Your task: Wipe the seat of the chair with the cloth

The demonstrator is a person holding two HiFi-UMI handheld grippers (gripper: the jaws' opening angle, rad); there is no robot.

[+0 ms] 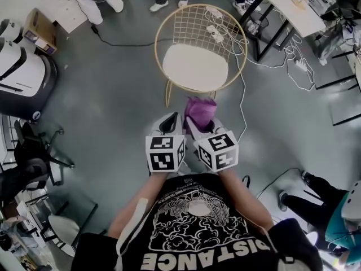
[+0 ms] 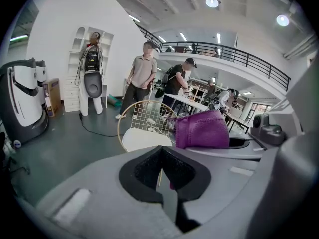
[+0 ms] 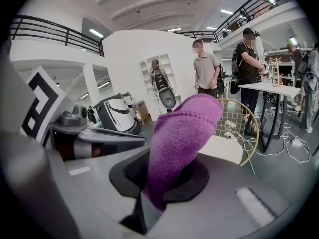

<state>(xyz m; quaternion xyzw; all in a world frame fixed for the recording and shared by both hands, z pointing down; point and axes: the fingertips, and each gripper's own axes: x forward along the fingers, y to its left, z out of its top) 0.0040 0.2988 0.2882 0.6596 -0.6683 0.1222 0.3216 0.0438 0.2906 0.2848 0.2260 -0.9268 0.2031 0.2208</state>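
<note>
So this is the approach step, no wiping yet. The right tool (image 3: pixel 162 178) is clamped on the purple cloth (image 3: pixel 182 133), which sticks up out of the jaws in a bunched fold. The left tool (image 2: pixel 162 176) has its jaws together with nothing between them. Both are held close to the person's chest, side by side. The chair (image 1: pixel 225 27) stands ahead on the floor, well apart from them, and its cream seat (image 1: pixel 194 66) is bare with no cloth on it. My guess for the next move: step or reach forward, bring the right tool down so the loose end of the cloth lies flat on the seat pad, then sweep across. The fold looks thick, so it may need pressing down to get real contact. Things to watch are the white cables with plugs (image 1: pixel 214 30) draped over the gold wire backrest, hanging just above the back of the seat, which a wide sweep could catch. A white cord (image 1: pixel 243 106) also trails down the floor beside the chair's right side — easy to trip on. Further off there's a white tabletop (image 1: pixel 287 4) at upper right, a power strip (image 1: pixel 300 65) below it, a big white machine (image 1: pixel 22 72) at left, and a few people standing behind the chair.
</note>
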